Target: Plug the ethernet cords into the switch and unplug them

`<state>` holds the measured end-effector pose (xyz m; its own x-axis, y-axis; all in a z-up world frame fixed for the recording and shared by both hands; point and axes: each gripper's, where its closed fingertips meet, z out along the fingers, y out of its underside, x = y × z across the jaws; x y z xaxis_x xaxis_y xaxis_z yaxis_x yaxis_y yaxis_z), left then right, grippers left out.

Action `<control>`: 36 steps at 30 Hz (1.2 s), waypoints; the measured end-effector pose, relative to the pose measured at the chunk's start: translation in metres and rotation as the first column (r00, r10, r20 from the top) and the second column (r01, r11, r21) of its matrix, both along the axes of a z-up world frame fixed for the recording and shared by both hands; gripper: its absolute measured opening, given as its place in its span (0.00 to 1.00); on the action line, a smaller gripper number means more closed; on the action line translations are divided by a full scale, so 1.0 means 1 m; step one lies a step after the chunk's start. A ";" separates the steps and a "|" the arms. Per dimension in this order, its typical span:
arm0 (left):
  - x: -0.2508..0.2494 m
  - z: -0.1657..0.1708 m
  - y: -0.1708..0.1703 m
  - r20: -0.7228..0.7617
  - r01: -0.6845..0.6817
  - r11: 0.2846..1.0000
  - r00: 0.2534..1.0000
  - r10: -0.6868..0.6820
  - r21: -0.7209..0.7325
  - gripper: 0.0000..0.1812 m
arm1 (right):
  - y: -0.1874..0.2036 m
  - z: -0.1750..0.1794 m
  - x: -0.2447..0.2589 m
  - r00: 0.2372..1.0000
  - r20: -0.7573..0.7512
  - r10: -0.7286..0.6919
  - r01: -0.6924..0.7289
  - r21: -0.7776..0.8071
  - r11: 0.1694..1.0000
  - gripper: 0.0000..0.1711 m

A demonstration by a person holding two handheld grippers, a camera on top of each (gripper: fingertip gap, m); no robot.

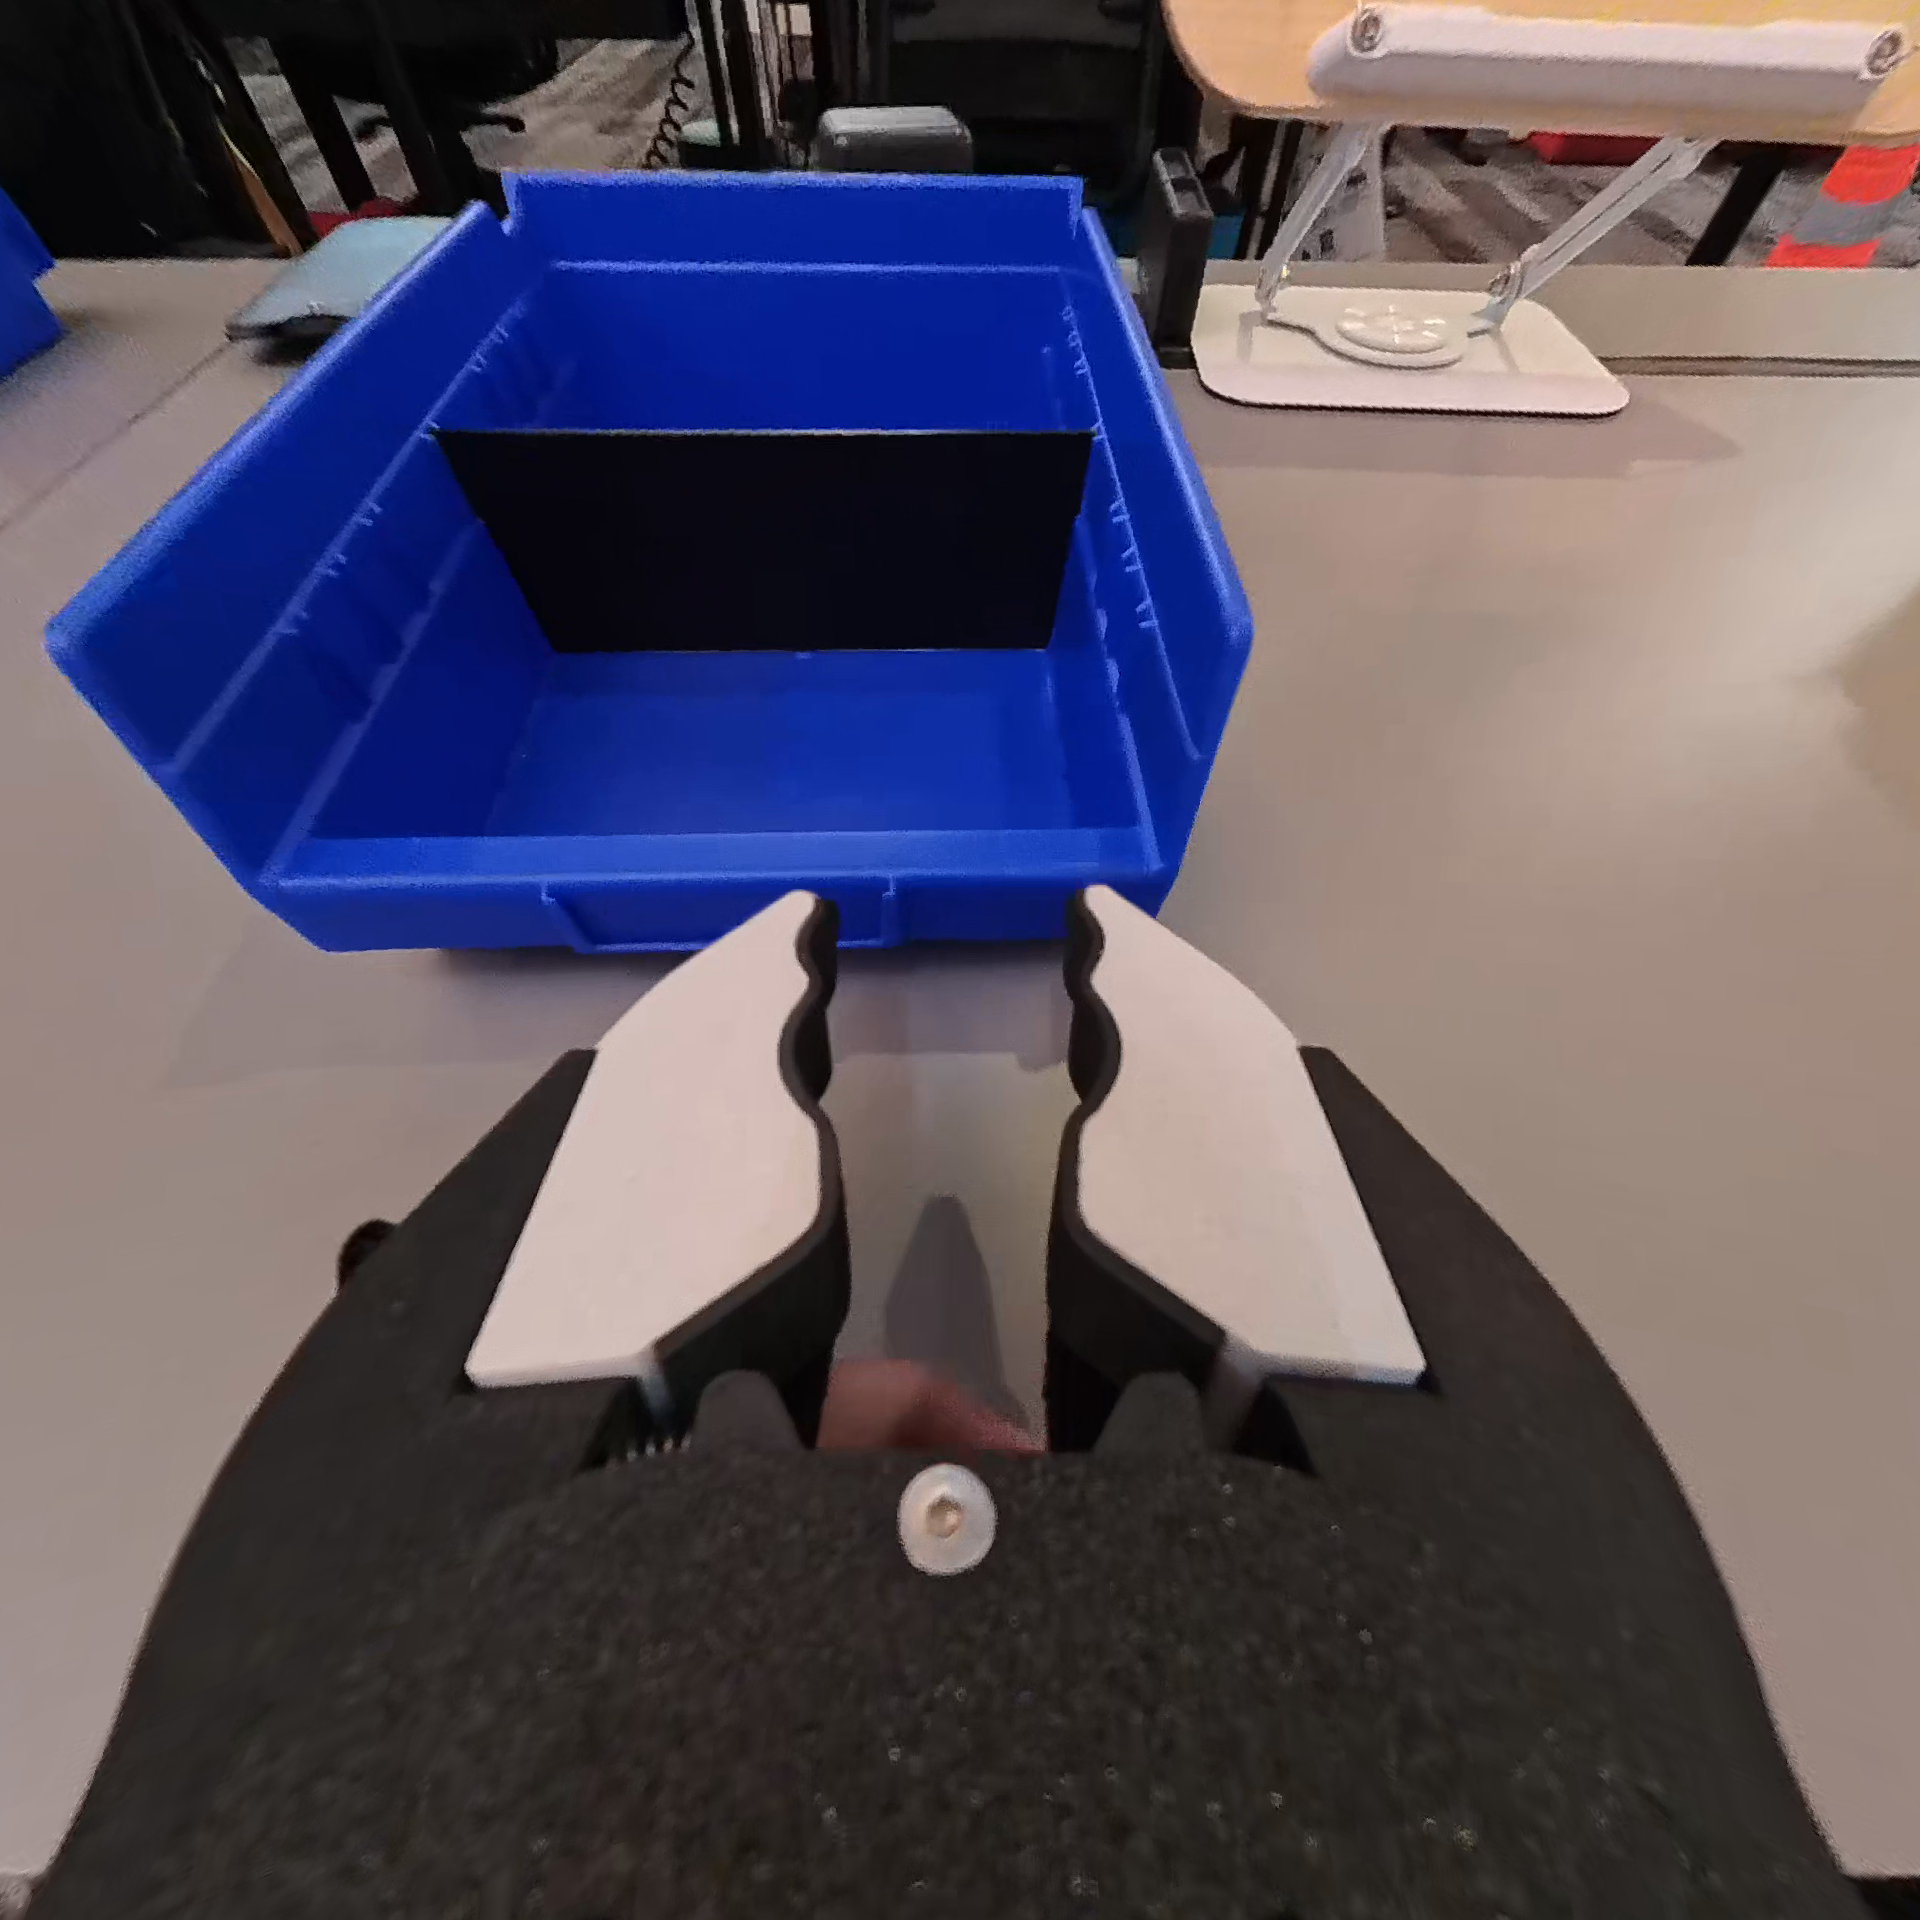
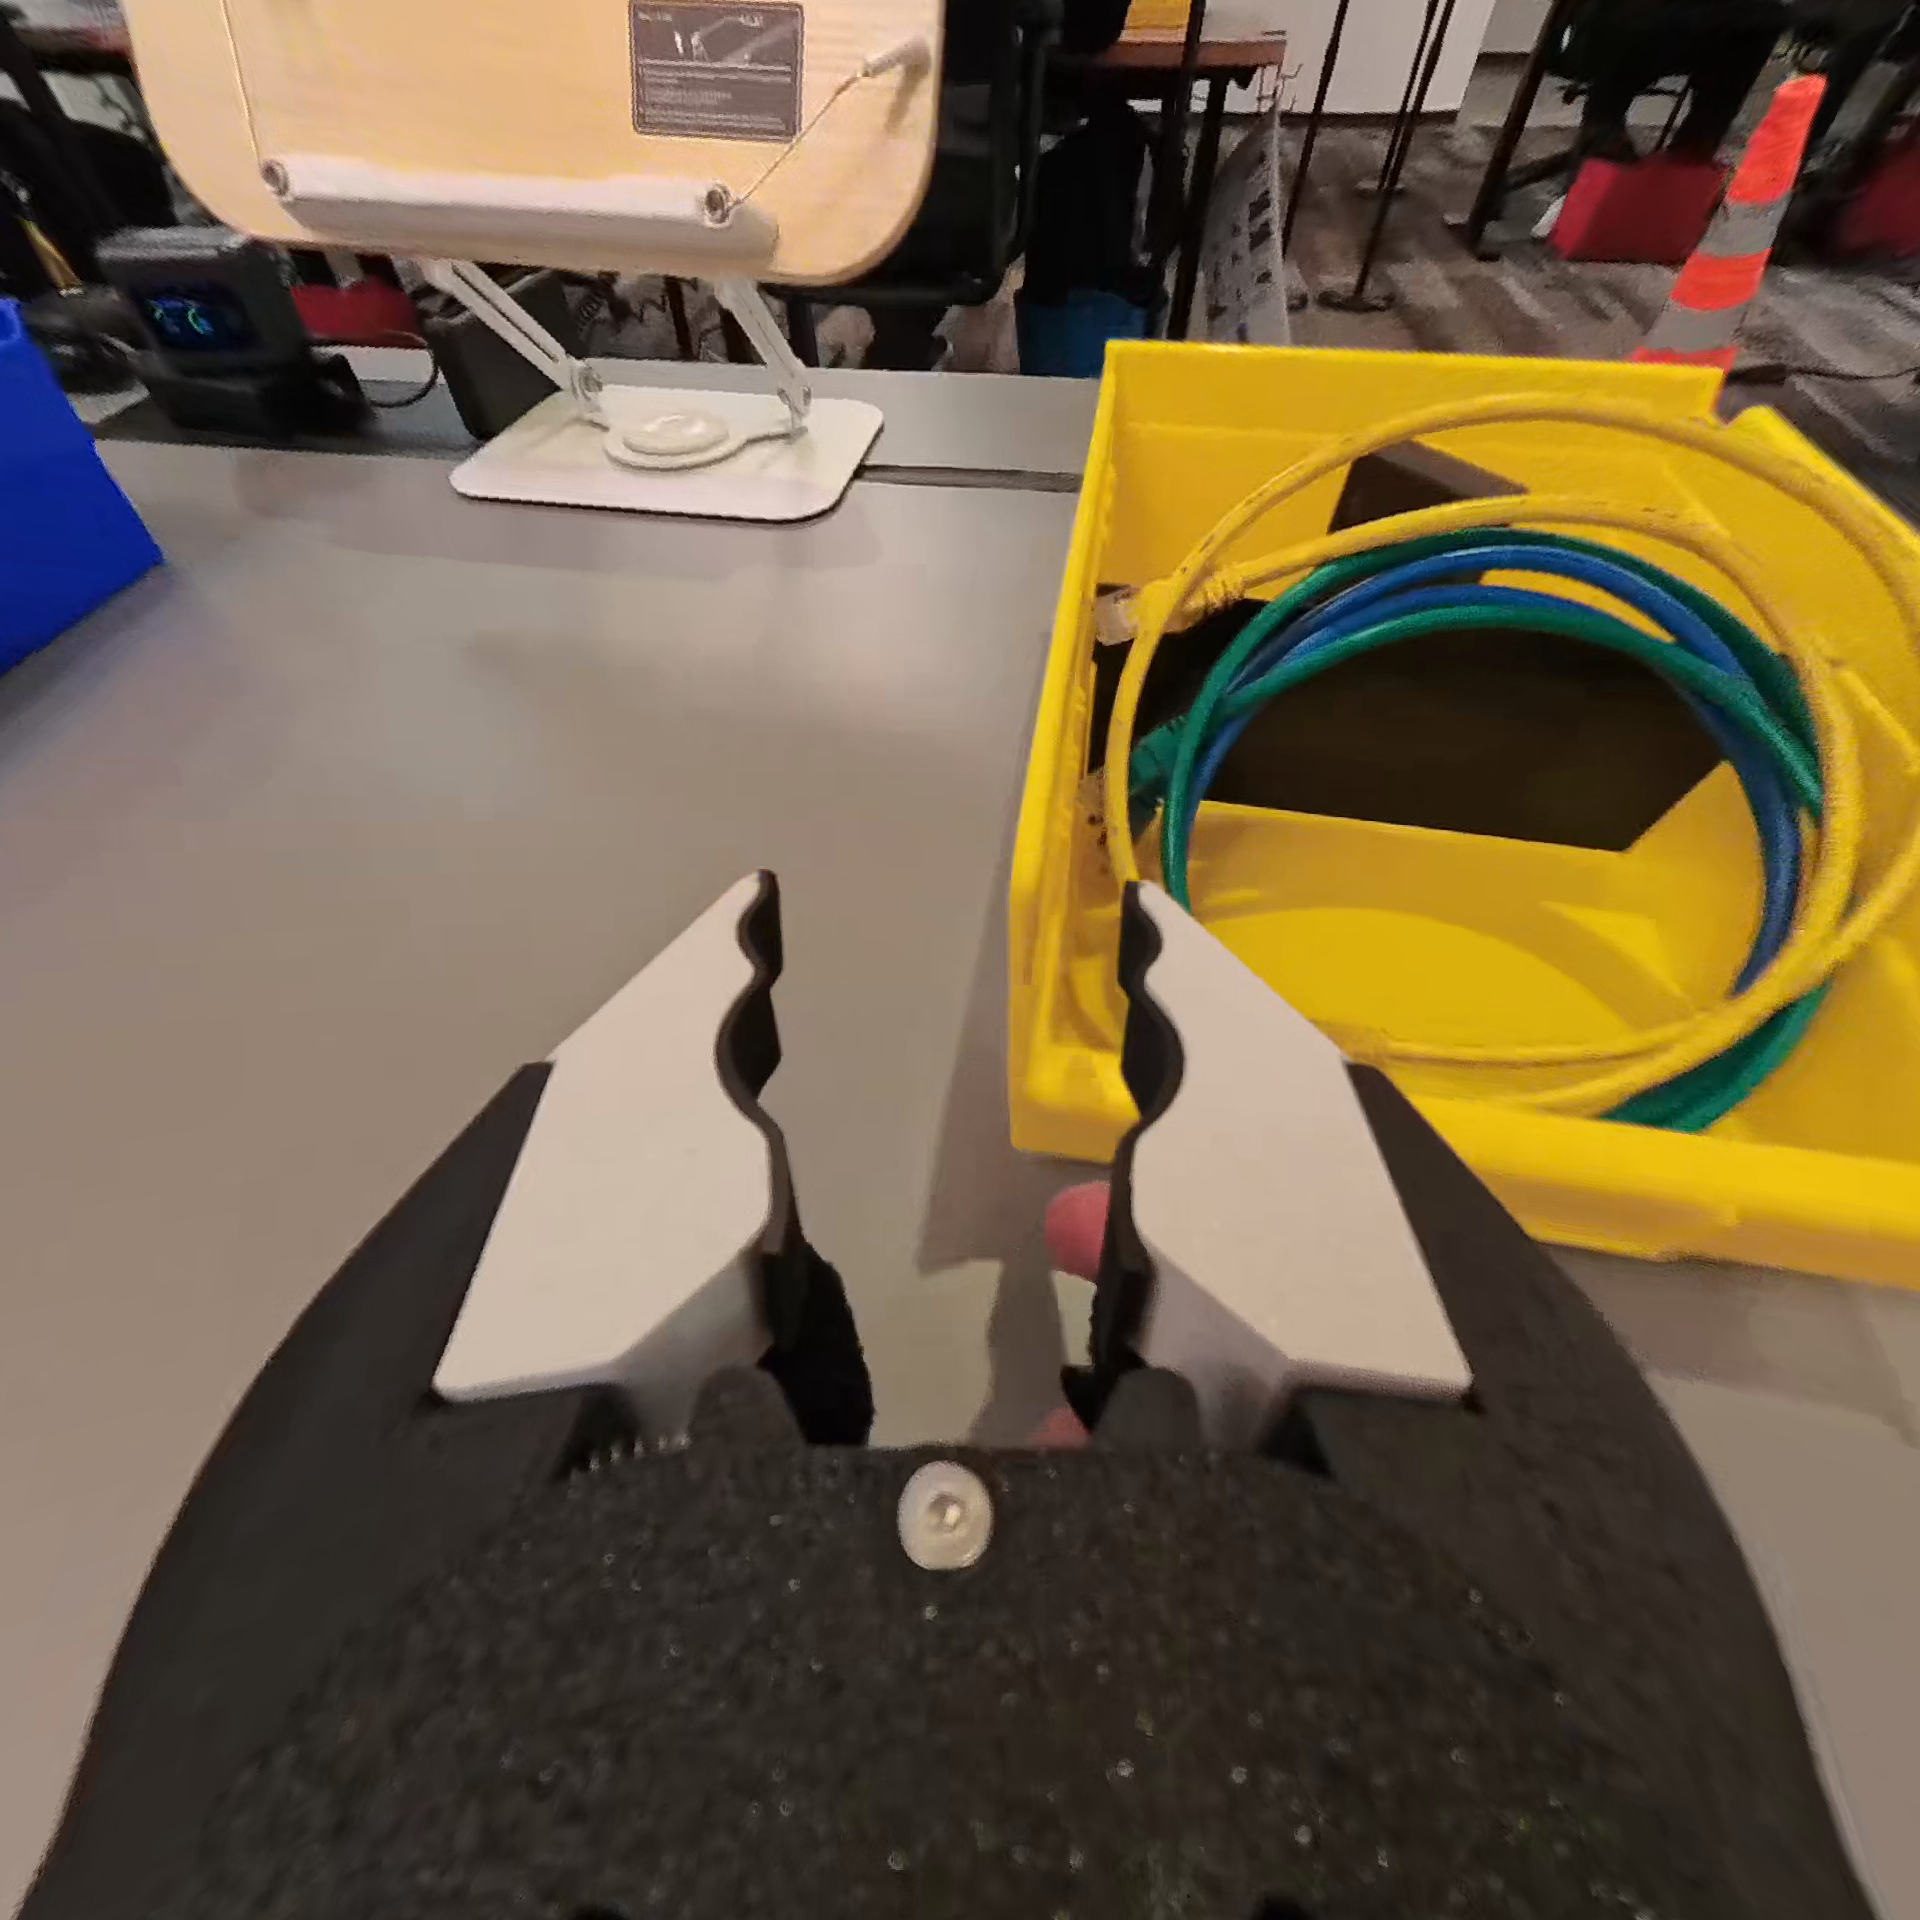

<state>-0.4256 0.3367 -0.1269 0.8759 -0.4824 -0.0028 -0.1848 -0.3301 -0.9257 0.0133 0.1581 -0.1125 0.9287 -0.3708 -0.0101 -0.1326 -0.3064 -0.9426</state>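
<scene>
- Left tool (image 1: pixel 948 935): jaws spread, nothing between them, held above the grey surface (image 1: pixel 1507 831) just short of the front lip of a blue bin (image 1: pixel 665 883).
- Blue bin: open top, a black divider (image 1: pixel 764 540) standing across its middle; both compartments show bare floor.
- Right tool (image 2: pixel 948 914): jaws spread, nothing pinched, over the surface, with its right finger overlapping the near left corner of a yellow bin (image 2: pixel 1060 935).
- Yellow bin: holds coiled ethernet cords, one yellow (image 2: pixel 1455 520), one green (image 2: pixel 1351 634), one blue (image 2: pixel 1538 597), looped together; plug ends lie toward the bin's left wall.
- Switch: not visible in either view.
- Farther back on the surface: white folding stand (image 2: pixel 665 457) carrying a light wooden board (image 2: pixel 499 114).
- Beyond, on the floor: orange cone (image 2: pixel 1745 218).
</scene>
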 end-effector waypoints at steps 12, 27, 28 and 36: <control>0.077 -0.006 -0.062 -0.071 0.236 0.972 0.969 -0.236 -0.013 0.29 | -0.002 0.010 -0.083 0.961 -0.026 0.277 -0.276 0.014 0.961 0.30; 0.357 0.007 -0.184 0.028 0.576 0.816 0.818 -0.575 -0.049 0.31 | -0.125 0.002 0.090 0.954 0.043 -0.297 0.294 0.067 0.953 0.30; 0.366 0.004 -0.177 -0.011 0.548 0.836 0.836 -0.549 -0.038 0.31 | -0.123 -0.006 0.093 0.951 0.010 -0.308 0.307 0.044 0.951 0.28; 0.375 -0.019 -0.152 -0.099 0.442 0.887 0.884 -0.456 -0.134 0.03 | -0.094 -0.013 0.090 0.962 0.071 -0.262 0.263 -0.008 0.965 0.02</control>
